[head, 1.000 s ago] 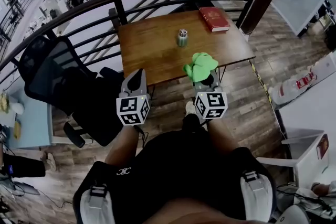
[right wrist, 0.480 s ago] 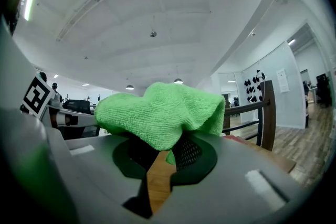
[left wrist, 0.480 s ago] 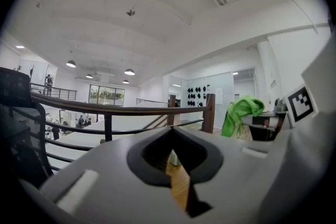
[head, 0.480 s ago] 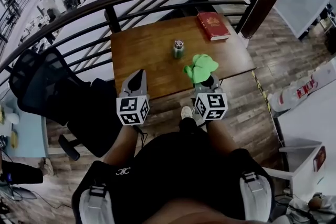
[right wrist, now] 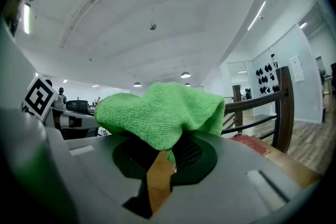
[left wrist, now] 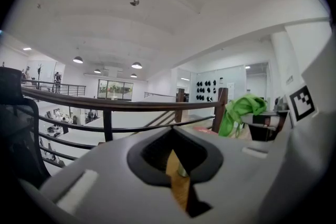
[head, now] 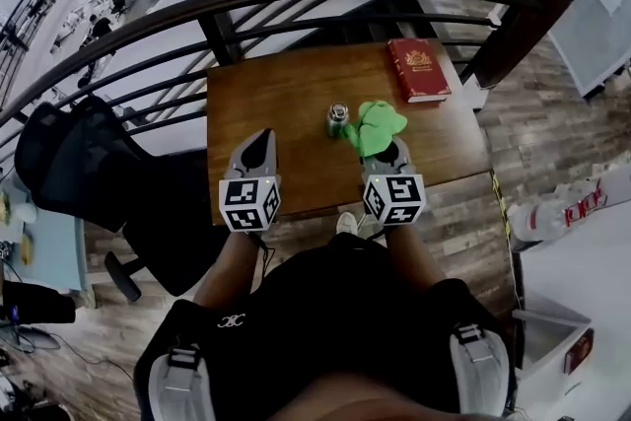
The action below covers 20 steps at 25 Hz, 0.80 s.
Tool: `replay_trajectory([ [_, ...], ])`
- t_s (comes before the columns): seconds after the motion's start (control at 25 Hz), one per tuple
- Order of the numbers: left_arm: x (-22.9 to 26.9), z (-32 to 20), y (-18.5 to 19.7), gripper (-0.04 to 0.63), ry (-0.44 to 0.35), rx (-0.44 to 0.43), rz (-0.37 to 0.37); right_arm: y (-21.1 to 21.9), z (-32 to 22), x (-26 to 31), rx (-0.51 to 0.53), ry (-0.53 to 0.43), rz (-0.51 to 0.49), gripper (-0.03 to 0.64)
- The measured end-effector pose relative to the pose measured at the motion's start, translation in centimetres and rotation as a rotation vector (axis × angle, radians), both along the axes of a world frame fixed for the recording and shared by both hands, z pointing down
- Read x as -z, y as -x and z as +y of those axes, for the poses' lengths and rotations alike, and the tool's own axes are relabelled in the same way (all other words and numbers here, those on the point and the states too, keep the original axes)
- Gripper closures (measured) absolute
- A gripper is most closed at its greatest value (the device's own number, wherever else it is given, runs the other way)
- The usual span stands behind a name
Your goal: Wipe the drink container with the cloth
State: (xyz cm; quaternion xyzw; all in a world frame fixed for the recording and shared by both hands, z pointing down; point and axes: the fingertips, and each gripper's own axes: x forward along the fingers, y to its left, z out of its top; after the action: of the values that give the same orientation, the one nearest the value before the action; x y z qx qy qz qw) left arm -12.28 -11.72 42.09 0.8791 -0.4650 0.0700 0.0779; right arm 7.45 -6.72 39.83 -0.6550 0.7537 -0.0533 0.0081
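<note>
Right tongs (head: 392,148) pinch one cloth (head: 380,121); one container (head: 338,117).

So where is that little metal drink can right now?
In the head view the small metal drink container stands on the brown wooden table, just left of the green microfibre cloth, with the red book behind it to the right.

Green cloth (head: 379,124), red book (head: 418,69), brown table (head: 271,104)
</note>
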Motion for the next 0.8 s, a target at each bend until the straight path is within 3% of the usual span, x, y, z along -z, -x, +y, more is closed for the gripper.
replay_trajectory([
  [0.52,0.2,-8.3,-6.4,0.541,0.022,0.088,-0.011,-5.2,-10.7,-0.9,0.154,0.067,-0.011,0.566],
  [0.68,-0.5,-9.7,-6.9,0.541,0.03,0.028,-0.032,-4.9,-11.6,-1.0,0.146,0.061,-0.025,0.566],
  [0.8,-0.8,-10.4,-7.7,0.541,0.029,-0.026,-0.052,-4.8,-12.0,-1.7,0.126,0.084,-0.091,0.566],
])
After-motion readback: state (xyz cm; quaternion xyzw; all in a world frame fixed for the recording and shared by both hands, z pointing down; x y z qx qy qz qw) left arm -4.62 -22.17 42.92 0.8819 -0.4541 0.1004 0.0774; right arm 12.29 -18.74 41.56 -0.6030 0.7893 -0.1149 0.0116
